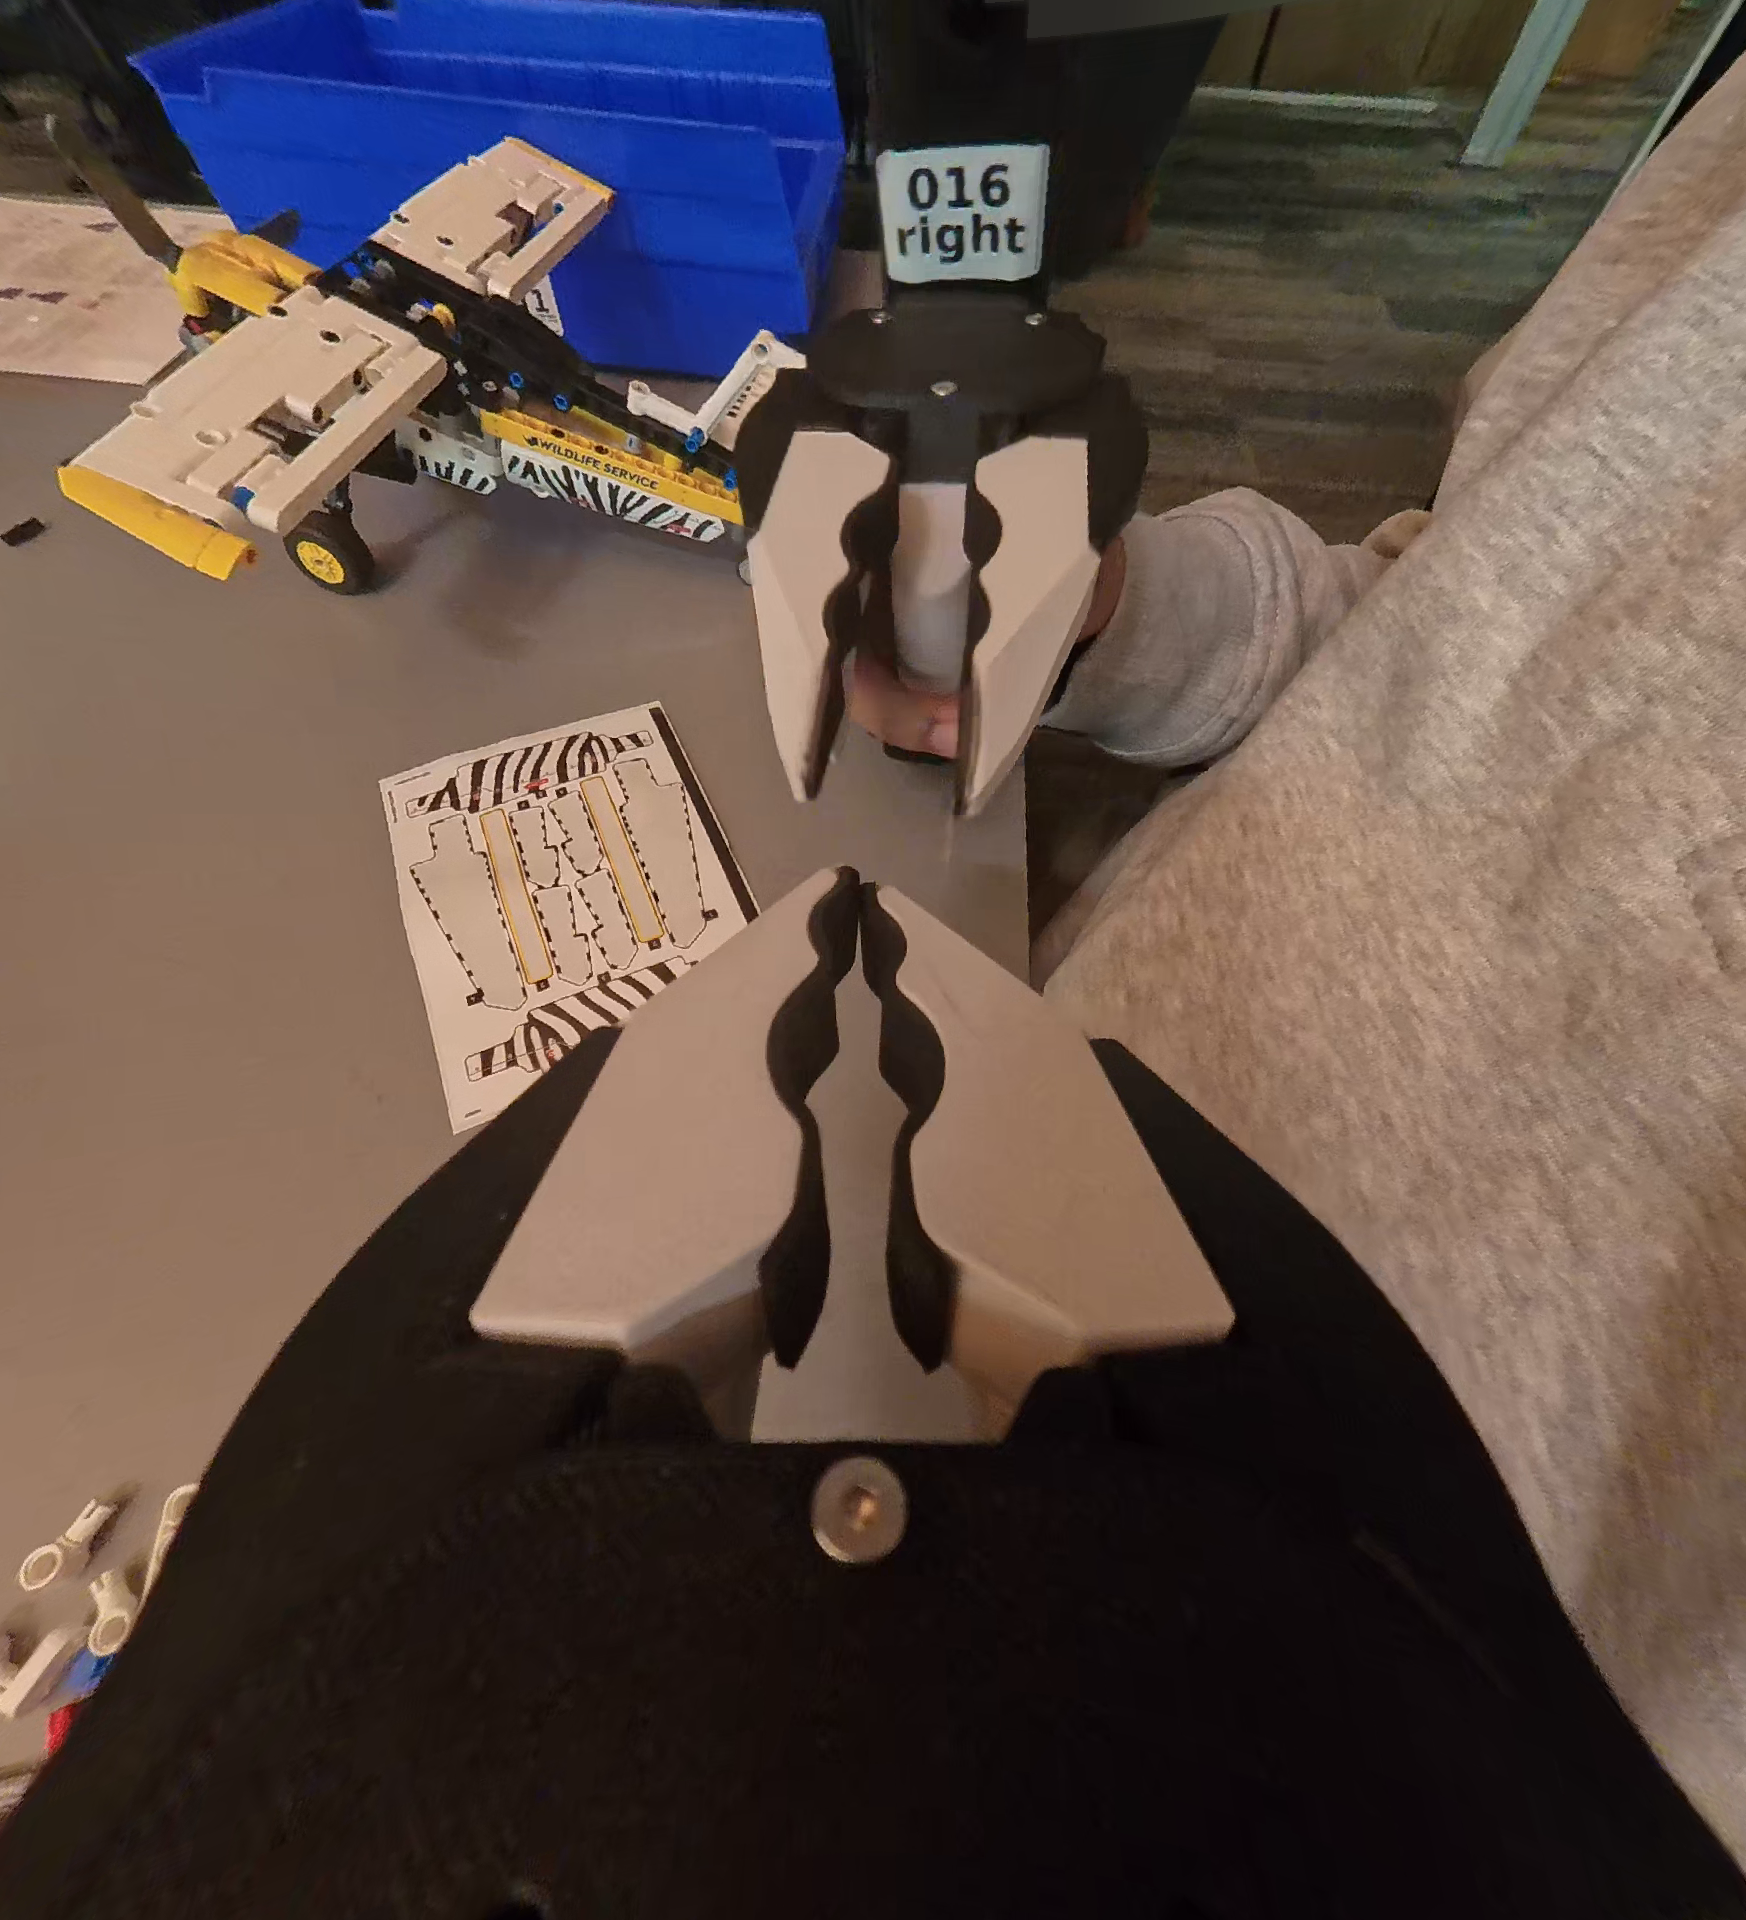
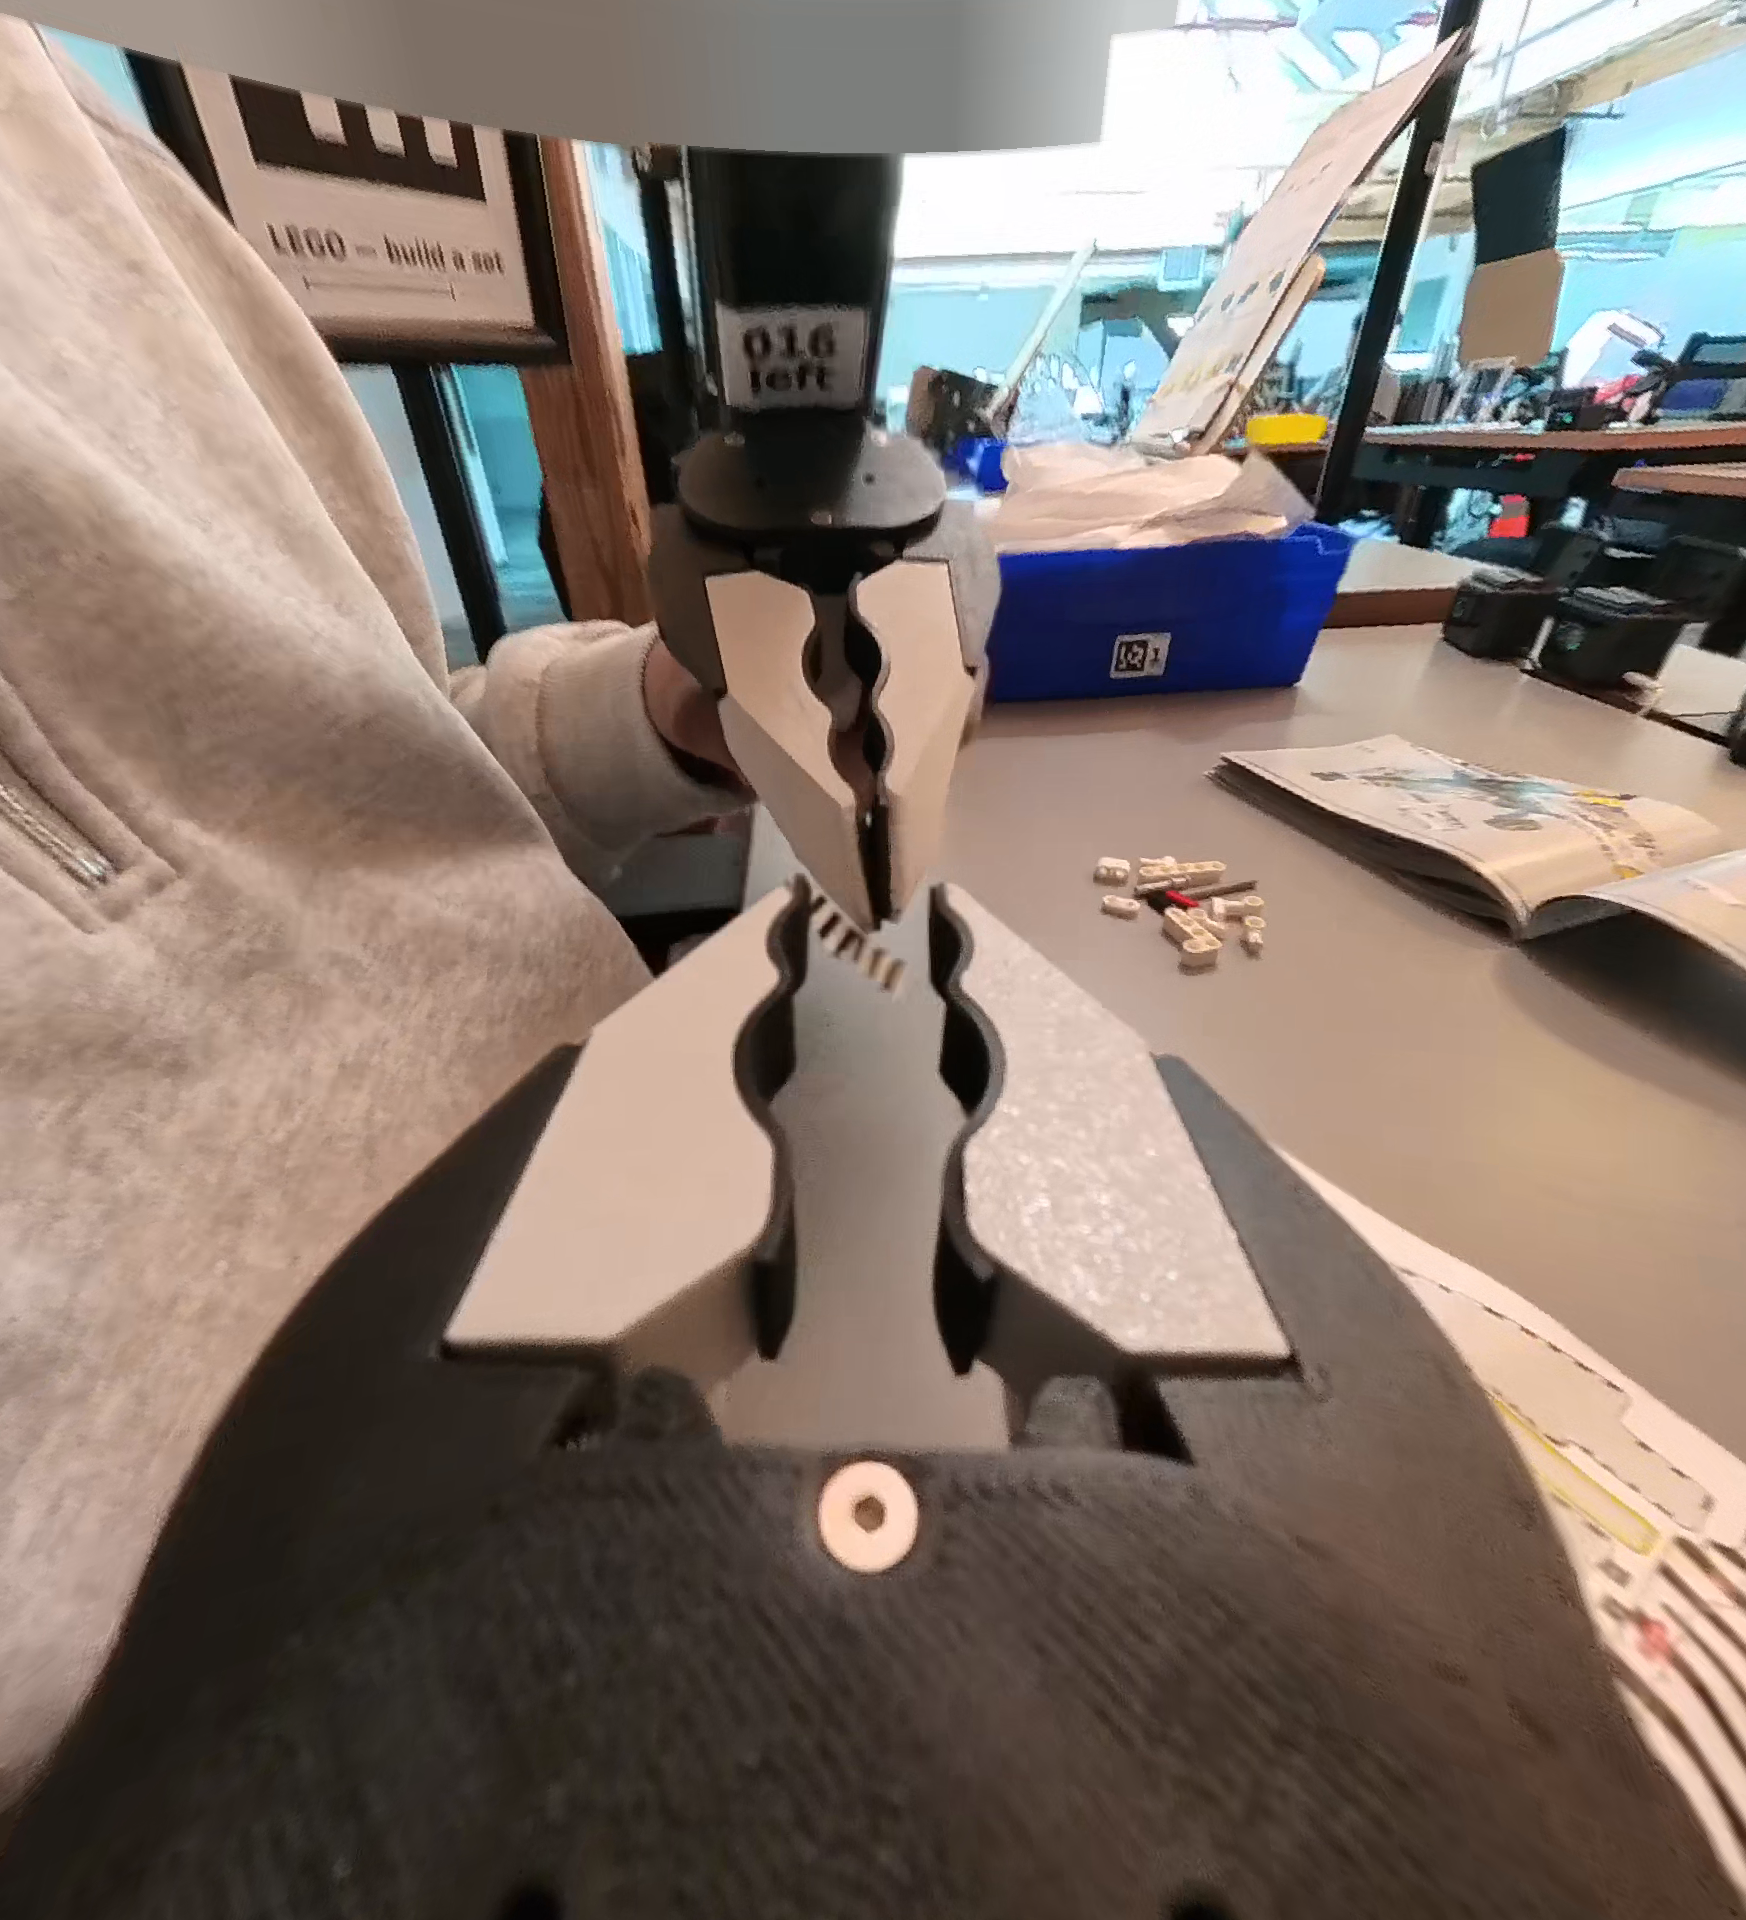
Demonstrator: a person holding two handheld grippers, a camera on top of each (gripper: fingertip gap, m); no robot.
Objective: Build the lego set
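Observation:
A part-built yellow, white and black lego plane with zebra stripes stands at the far side of the grey table. A sticker sheet lies in front of it and also shows in the right wrist view. My left gripper is shut, and in the right wrist view its tips pinch a small zebra-striped sticker. My right gripper is open, its fingers on either side of that sticker. It faces the left gripper tip to tip above the table's near edge.
Loose white lego pieces lie on the table, also in the left wrist view. An open instruction booklet lies at the right. A blue bin stands behind the plane. The person's grey sweater is close beside both grippers. Left and right tips are no more than a few centimetres apart.

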